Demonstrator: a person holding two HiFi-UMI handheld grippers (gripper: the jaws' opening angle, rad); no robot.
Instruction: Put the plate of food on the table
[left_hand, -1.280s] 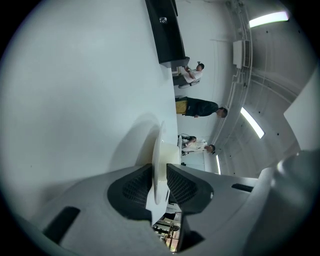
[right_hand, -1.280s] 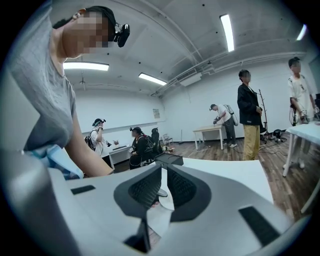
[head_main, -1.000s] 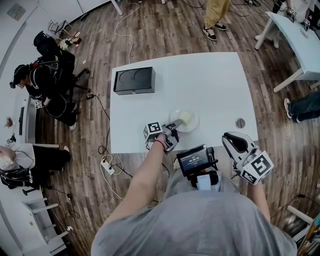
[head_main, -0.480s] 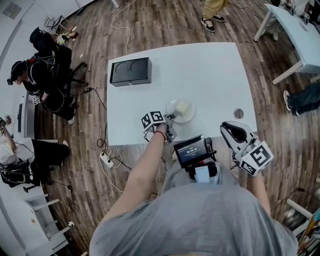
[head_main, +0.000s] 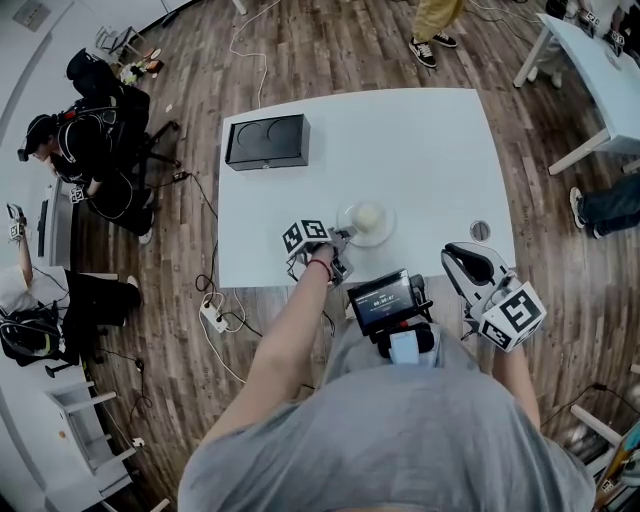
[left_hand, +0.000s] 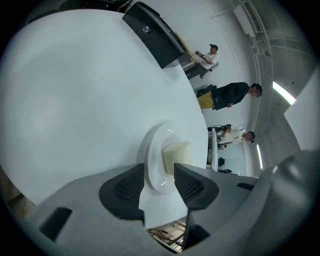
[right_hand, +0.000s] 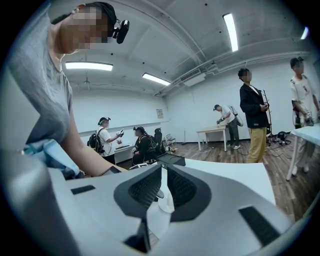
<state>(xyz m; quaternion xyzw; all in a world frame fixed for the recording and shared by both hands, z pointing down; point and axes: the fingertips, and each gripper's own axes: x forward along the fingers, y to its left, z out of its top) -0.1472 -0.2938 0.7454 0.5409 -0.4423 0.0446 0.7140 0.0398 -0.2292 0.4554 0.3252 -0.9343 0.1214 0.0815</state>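
Note:
A white plate (head_main: 366, 222) with a pale mound of food (head_main: 369, 215) rests on the white table (head_main: 420, 150), near its front edge. My left gripper (head_main: 345, 236) reaches it from the near left. In the left gripper view the plate's rim (left_hand: 155, 172) sits between the two dark pads (left_hand: 131, 186), which close on it from either side, and the food (left_hand: 176, 152) lies just beyond. My right gripper (head_main: 462, 262) hangs off the table's front right, its jaws (right_hand: 164, 187) almost together with nothing between them.
A black box (head_main: 266, 142) stands at the table's far left and a small round disc (head_main: 480, 231) lies near its right edge. A screen device (head_main: 385, 302) hangs at my chest. Cables and a power strip (head_main: 213, 318) lie on the wooden floor, and people stand around.
The plate and both grippers keep their places relative to the table. Only the head view has shifted a little.

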